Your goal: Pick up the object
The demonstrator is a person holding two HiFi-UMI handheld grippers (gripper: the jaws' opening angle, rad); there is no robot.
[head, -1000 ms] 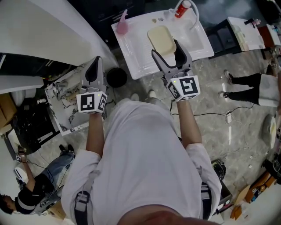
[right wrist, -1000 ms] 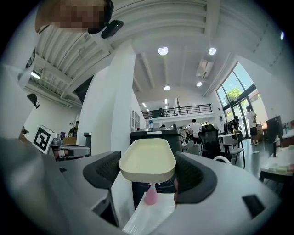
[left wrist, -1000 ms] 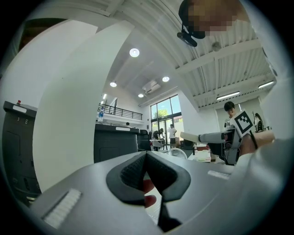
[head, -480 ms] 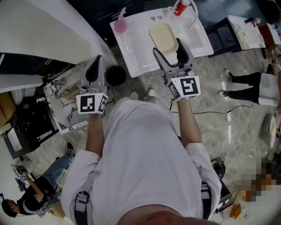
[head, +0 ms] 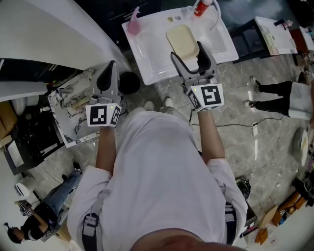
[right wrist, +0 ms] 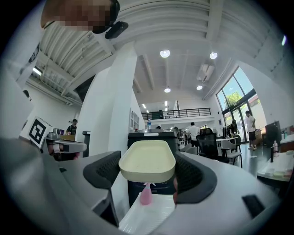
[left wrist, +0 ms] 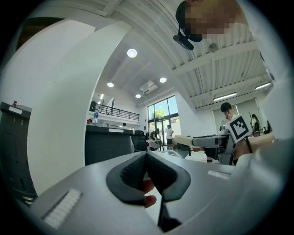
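A cream oblong dish point(head: 181, 39) is over the white table point(head: 157, 66) at the top of the head view. My right gripper point(head: 188, 53) stands round its near end. In the right gripper view the dish point(right wrist: 148, 161) fills the gap between the two dark pads, which press on its sides, and it hangs above the table top. My left gripper point(head: 108, 68) is held out over the floor to the left of the table. Its pads point(left wrist: 146, 158) meet with nothing between them.
On the table stand a pink spray bottle point(head: 134, 24) at the left corner and a red bottle point(head: 200, 8) at the back. A black round bin point(head: 128, 84) sits by the table's near corner, with a paint-stained board point(head: 68, 112) beside it. People stand around.
The head view has shifted slightly. My right gripper stays closed round the dish, and the left gripper has hardly moved.
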